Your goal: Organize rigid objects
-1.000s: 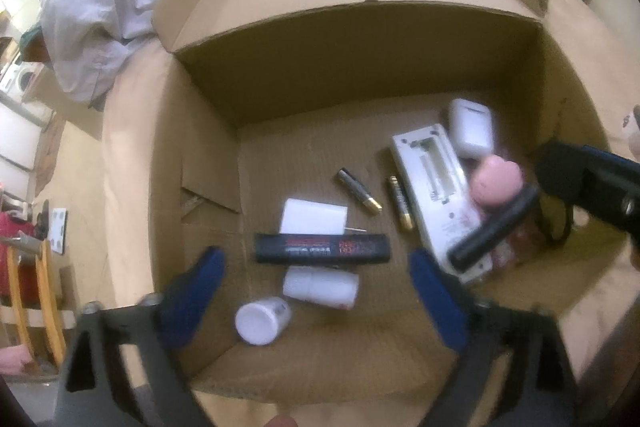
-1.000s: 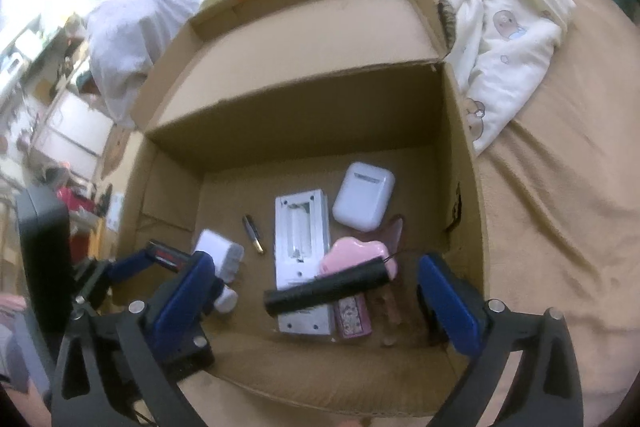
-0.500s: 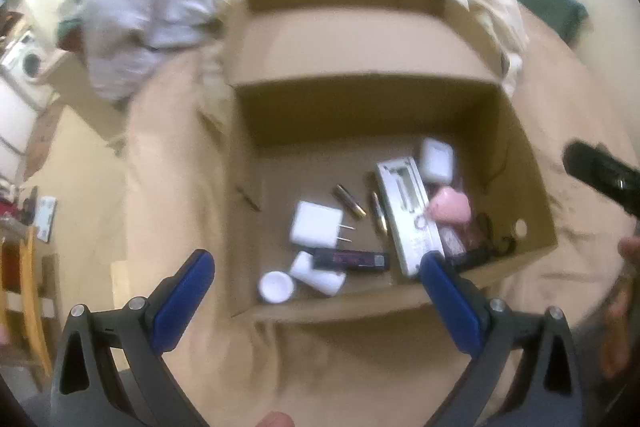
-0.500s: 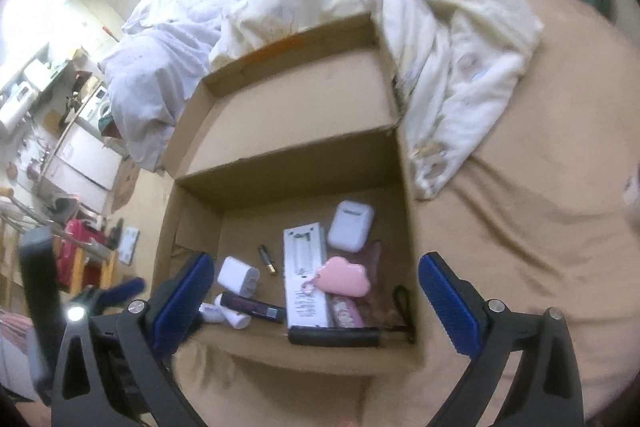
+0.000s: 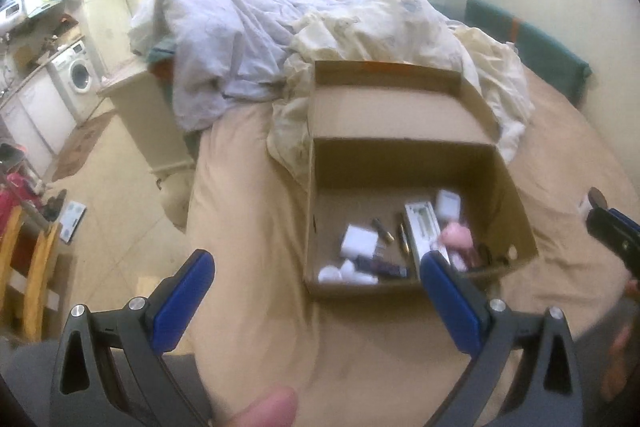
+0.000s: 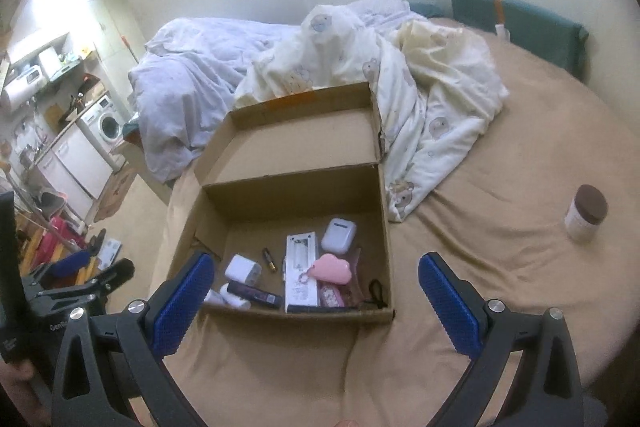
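Both hand-held grippers (L, R) wide, empty; jar on bed looks rigid, light; grab body sides below lid.

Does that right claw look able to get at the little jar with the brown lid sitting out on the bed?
Probably yes. The jar stands alone on the bare bedsheet, outside the cardboard box, with nothing beside it. The right claw is open and empty, though aimed more toward the box.
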A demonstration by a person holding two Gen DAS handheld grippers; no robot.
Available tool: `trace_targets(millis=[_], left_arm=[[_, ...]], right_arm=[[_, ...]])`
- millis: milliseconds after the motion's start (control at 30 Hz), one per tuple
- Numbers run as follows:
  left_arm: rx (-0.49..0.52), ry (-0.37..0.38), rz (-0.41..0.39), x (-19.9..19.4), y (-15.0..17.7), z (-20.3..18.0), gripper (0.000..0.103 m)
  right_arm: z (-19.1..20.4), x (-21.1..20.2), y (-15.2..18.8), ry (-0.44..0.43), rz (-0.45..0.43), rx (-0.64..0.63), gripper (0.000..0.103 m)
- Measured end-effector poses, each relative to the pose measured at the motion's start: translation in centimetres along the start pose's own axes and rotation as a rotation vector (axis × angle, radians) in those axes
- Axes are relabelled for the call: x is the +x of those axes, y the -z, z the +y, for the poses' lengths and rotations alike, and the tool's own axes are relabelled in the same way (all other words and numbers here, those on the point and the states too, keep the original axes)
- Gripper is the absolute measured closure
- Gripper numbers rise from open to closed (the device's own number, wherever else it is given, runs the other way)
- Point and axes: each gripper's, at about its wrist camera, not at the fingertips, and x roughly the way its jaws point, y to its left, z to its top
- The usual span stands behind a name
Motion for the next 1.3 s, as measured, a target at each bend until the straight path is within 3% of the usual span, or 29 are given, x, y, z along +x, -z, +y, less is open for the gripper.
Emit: trace_targets(millis=[267,367,500,567,667,1000,1300], left_arm=[[0.013,-0.027,0.002,0.1,3.4,-0.4,0.001],[0.004,-0.019,0.04,1.1,4.4,-0.3,0.001],[-0.027,-0.012,0.063,2.0,4.4,0.0,0.001],[-0.038,-0.015,0.081,2.4,4.4,0.1,0.001],[-0.051,-0.003,0.09,2.8,4.4,0.1,0.001],[0.011,-0.007,0.091,3.1,4.6,-1.1,0.001],[0.001,-0.011,0.103,3.2,4.7,-1.0,0.001]], right_arm=[[0.8,-0.5,3.6,0.027,0.009,-0.038,0.0],[0.4,-0.4,4.7,0.046,-0.009,-0.023,0.0],[0.1,0.9,6.0,0.039,0.042,-0.003,0.0],[0.1,1.7,6.0,0.072,0.058,-0.001,0.0],[-0.2,2.4,6.1,0.043,0.075,0.029,0.0],[-0.2,3.1,6.2,0.056,0.091,0.023,0.0],[-0.2,3.1,6.2,0.057,0.091,0.025,0.0]])
